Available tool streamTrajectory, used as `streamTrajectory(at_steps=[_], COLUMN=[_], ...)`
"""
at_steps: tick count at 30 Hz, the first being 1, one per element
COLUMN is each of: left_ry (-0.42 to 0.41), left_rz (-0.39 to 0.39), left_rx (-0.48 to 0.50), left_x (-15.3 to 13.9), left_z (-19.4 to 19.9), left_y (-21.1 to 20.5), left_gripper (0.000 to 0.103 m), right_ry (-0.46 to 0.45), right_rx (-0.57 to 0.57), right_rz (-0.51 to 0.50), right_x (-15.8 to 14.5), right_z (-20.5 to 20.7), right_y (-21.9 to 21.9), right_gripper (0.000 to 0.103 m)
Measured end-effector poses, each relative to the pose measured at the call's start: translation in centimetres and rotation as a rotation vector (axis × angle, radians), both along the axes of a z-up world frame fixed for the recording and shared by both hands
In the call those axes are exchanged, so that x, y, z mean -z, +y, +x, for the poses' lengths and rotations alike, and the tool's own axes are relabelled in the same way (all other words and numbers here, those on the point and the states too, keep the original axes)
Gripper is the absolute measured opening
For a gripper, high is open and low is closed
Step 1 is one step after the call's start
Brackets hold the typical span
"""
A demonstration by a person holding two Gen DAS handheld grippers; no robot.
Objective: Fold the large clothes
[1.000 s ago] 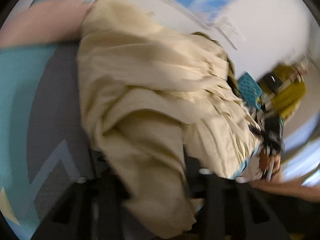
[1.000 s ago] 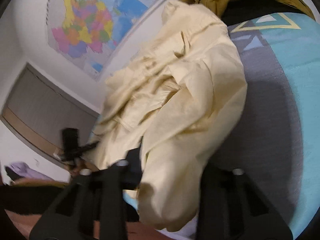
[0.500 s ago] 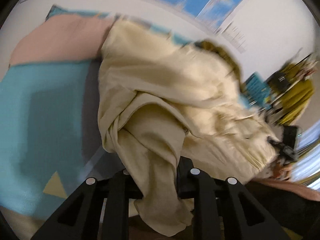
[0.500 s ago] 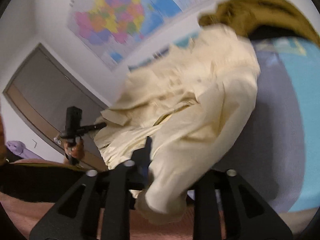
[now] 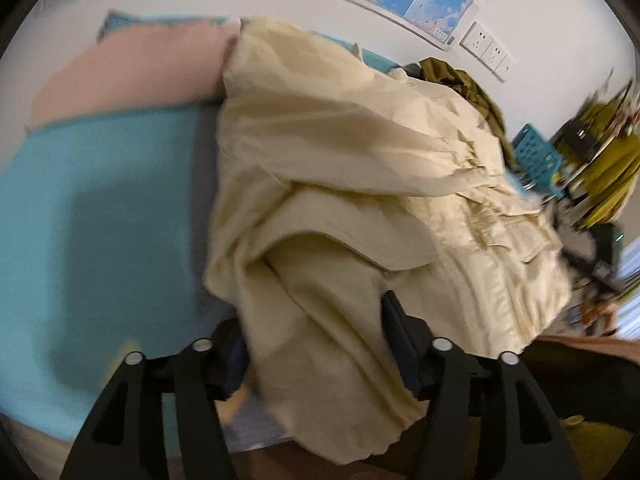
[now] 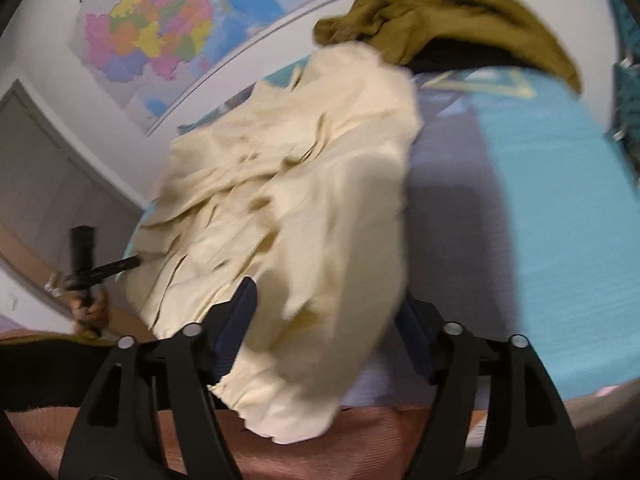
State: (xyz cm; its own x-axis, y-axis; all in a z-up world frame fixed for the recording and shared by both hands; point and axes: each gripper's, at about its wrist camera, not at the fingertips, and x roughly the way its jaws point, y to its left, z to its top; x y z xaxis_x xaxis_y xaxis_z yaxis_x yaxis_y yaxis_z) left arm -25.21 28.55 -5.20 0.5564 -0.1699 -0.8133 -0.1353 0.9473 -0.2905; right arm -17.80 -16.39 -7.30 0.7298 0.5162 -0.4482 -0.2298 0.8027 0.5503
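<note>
We are over a bed with a teal and grey cover, and across its middle lies the cream garment — large, rumpled, bunched into thick folds rather than lying flat. In the left wrist view it runs from eleven o'clock down to six; in the right wrist view it fills the centre and drops over the near edge at six. An olive garment sits beyond it at one o'clock, touching its far end, and a wall map hangs at eleven.

Our left gripper has its jaws opening, with a hanging fold of the cream cloth between them; the pads look clear of the fabric. Our right gripper is opening too, and the hem drapes between its fingers without being pinched.

The risk, as we judge it, comes from letting go while so much cloth hangs off the near edge — its weight may drag the fold off the bed and undo the layering. Loose fabric could also catch on a finger as we draw away. And the cream end at one o'clock may snag the olive garment when we next pull.
</note>
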Motion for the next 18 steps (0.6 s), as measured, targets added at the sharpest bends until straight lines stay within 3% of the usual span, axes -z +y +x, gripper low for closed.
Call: streamTrajectory(at_steps=[3,4,10,13,18], left_ry=[-0.029,-0.048,-0.225,-0.256,-0.216], left_rz=[0.109,0.178,0.220,0.279,0.343], left_rx=[-0.007,-0.027,-0.003,0.062,0.142], left_x=[-1.7,-2.8,-7.7,-8.6,-7.9], left_z=[-0.6,-0.8,0.8,5.3,16.4], left_y=[0.1,0.1,0.3,-1.7,-4.2], left_gripper=[0.067,0.068,0.075,0.075,0.075], right_ry=[-0.047,-0.065,-0.222,-0.233,-0.137], right_rx=[0.088,0.102,0.030,-0.034,-0.091], right_rz=[-0.066,-0.080,-0.229,-0.277,-0.350], right_x=[-2.2,-2.9,-8.7,-10.6,-11.4], right_z=[-0.2,-0.1,4.9,11.2,21.8], right_y=[-1.2,-1.4,2.6,5.8,9.9], right_gripper=[0.070,0.070,0.069,0.063,0.058])
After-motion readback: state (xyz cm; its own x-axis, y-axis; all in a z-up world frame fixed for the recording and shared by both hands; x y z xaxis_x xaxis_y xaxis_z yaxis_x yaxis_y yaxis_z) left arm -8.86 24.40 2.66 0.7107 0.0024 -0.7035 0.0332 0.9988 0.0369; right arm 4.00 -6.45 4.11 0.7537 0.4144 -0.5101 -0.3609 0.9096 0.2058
